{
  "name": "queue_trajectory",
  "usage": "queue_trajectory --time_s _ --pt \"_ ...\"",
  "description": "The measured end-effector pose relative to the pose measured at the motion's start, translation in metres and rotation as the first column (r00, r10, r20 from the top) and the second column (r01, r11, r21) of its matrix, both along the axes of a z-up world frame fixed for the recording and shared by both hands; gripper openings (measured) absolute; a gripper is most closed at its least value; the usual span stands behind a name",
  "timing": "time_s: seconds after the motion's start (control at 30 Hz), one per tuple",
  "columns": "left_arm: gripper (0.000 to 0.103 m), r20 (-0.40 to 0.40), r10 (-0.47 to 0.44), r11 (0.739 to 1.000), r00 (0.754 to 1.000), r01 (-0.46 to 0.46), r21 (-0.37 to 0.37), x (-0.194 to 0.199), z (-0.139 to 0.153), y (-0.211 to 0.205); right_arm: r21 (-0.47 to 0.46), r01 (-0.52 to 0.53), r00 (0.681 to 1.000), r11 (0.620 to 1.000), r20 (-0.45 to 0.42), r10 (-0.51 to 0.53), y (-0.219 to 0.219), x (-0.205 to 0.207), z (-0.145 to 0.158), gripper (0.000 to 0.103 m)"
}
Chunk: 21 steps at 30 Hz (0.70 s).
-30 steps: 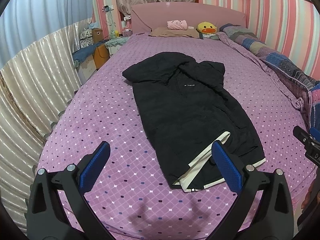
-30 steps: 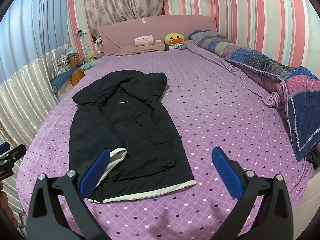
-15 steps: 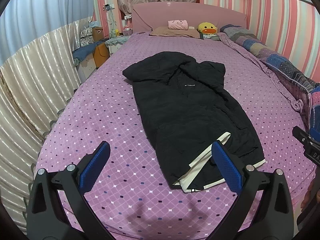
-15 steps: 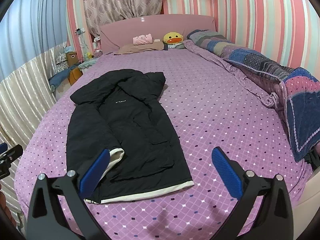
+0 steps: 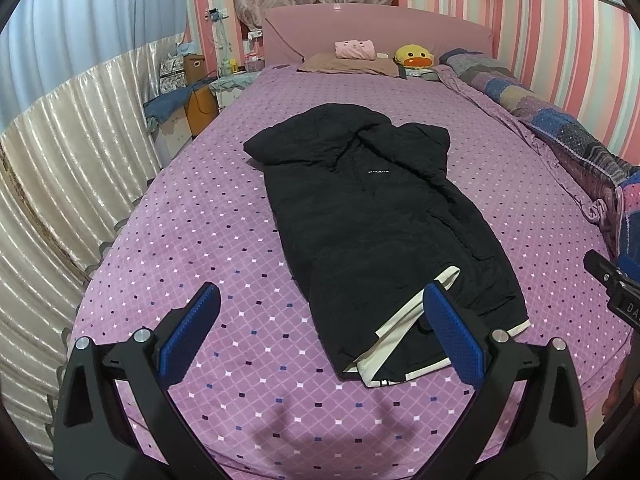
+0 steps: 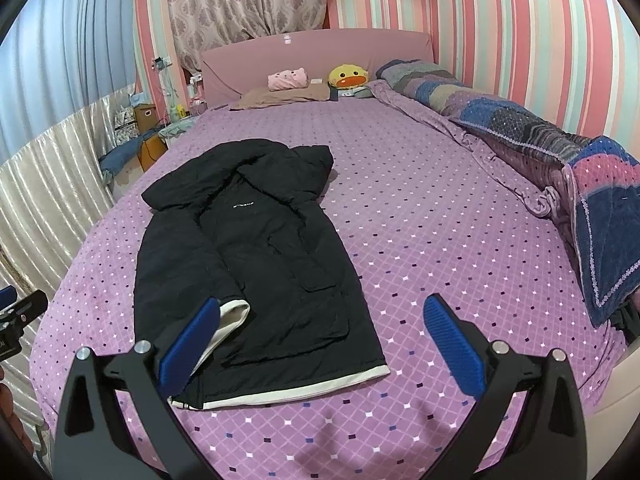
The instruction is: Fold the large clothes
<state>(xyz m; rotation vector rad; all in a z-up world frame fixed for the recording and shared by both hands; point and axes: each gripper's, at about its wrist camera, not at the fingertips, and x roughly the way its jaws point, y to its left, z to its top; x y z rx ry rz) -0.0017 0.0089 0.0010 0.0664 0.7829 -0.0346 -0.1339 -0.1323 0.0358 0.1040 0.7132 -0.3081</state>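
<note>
A long black hooded coat (image 5: 376,216) with a cream lining lies flat on the purple dotted bedspread (image 5: 208,224), hood toward the headboard, hem toward me. It also shows in the right wrist view (image 6: 256,248). Its sleeves lie folded over the body. My left gripper (image 5: 320,336) is open and empty above the bed's near edge, left of the hem. My right gripper (image 6: 320,340) is open and empty above the hem's right corner.
A rolled patchwork quilt (image 6: 520,136) lies along the bed's right side. Pillows, a pink plush (image 6: 288,79) and a yellow duck plush (image 6: 347,76) sit by the pink headboard (image 6: 320,52). A cluttered nightstand (image 5: 196,100) and curtains are on the left.
Both views have drawn back and risen slightly from the bed; the coat has not moved. Both grippers stay open.
</note>
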Motion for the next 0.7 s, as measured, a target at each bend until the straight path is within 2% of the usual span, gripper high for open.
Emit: queue_trajectory --time_s 0.7 --pt "0.1 -0.009 -0.011 1.0 1.0 0.011 0.0 0.0036 -0.001 -0.0041 -0.003 0.0 1.0 1.0 0.0 0.0 -0.0035 0.0025 0.0057 0.101"
